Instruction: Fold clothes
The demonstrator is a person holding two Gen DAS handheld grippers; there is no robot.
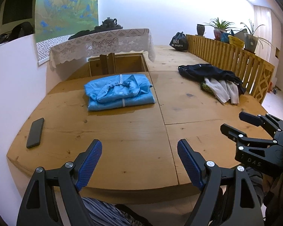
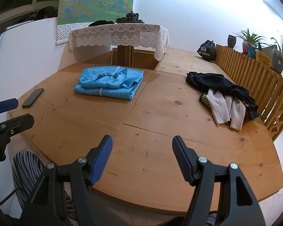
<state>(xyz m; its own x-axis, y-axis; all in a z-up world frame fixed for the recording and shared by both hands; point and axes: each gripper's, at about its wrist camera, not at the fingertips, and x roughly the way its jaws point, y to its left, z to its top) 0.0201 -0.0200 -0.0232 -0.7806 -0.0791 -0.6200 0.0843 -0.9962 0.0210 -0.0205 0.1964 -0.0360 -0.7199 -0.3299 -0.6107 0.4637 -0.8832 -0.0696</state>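
Observation:
A light blue garment (image 1: 119,93) (image 2: 109,85) lies folded in a flat stack on the wooden table (image 1: 134,131) (image 2: 151,141), toward its far left. A loose heap of dark and grey-white clothes (image 1: 215,81) (image 2: 224,98) lies at the right, by the wooden railing. My left gripper (image 1: 139,146) hovers open over the table's near edge, nothing between its blue pads. My right gripper (image 2: 142,143) (image 1: 234,122) is open too, beside the left one, holding nothing. My left gripper (image 2: 18,111) shows at the left edge of the right wrist view.
A black phone (image 1: 35,132) (image 2: 32,98) lies at the table's left. A lace-covered side table (image 1: 103,43) with a teapot stands behind. A black sports bag (image 1: 179,41) sits far right, near a slatted wooden railing (image 1: 235,60) with potted plants. A striped trouser leg (image 2: 26,167) shows below.

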